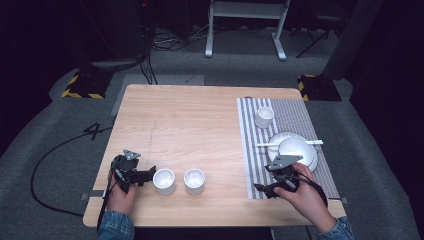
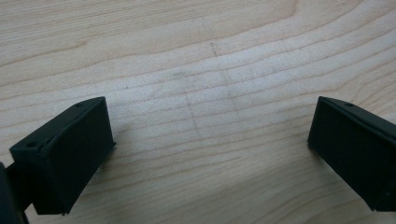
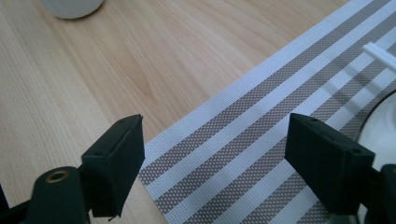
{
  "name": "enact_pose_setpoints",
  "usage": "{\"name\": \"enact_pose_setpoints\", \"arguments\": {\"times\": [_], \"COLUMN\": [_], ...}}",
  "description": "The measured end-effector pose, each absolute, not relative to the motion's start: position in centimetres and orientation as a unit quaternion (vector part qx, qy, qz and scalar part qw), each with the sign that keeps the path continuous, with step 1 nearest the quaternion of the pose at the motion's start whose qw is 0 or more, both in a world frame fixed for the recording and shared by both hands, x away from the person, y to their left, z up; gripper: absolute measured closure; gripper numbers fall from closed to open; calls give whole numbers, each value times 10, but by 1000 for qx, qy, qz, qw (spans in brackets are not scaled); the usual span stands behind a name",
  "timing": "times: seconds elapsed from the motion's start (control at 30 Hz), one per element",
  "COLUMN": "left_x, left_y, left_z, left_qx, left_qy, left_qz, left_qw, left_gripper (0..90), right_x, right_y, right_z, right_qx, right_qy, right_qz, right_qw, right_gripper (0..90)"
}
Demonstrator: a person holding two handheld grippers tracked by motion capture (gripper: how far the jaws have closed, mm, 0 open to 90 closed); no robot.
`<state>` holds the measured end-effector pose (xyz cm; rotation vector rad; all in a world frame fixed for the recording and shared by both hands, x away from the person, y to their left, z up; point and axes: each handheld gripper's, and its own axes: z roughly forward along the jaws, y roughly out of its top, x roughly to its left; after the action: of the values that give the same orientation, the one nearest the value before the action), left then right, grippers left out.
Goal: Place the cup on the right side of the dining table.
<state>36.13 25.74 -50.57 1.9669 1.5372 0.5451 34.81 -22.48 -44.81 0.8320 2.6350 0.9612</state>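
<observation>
Your left gripper [image 1: 150, 174] is lying on the table [image 1: 190, 120] with jaws spread wide, just left of the near cup [image 1: 164, 181]. Your right gripper [image 1: 261, 188] is hovering released over the striped mat [image 3: 243, 126], gripping nothing.
</observation>
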Motion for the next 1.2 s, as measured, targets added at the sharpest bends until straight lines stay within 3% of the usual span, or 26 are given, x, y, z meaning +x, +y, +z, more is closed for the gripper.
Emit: {"name": "enact_pose_setpoints", "arguments": {"times": [0.43, 0.77, 1.2], "left_x": [361, 361, 361], "left_y": [257, 257, 257], "left_z": [-506, -506, -506], "left_qx": [737, 736, 736], "left_qy": [577, 577, 577], "left_qz": [204, 204, 204], "left_qw": [289, 289, 289], "left_gripper": [4, 4, 4], "right_x": [338, 332, 324], "right_y": [-224, -228, -232], "right_z": [-473, -491, -505], "right_qx": [285, 295, 332], "right_qy": [897, 888, 854], "right_qz": [322, 329, 372], "right_qw": [102, 126, 145], "right_gripper": [207, 195, 114]}}
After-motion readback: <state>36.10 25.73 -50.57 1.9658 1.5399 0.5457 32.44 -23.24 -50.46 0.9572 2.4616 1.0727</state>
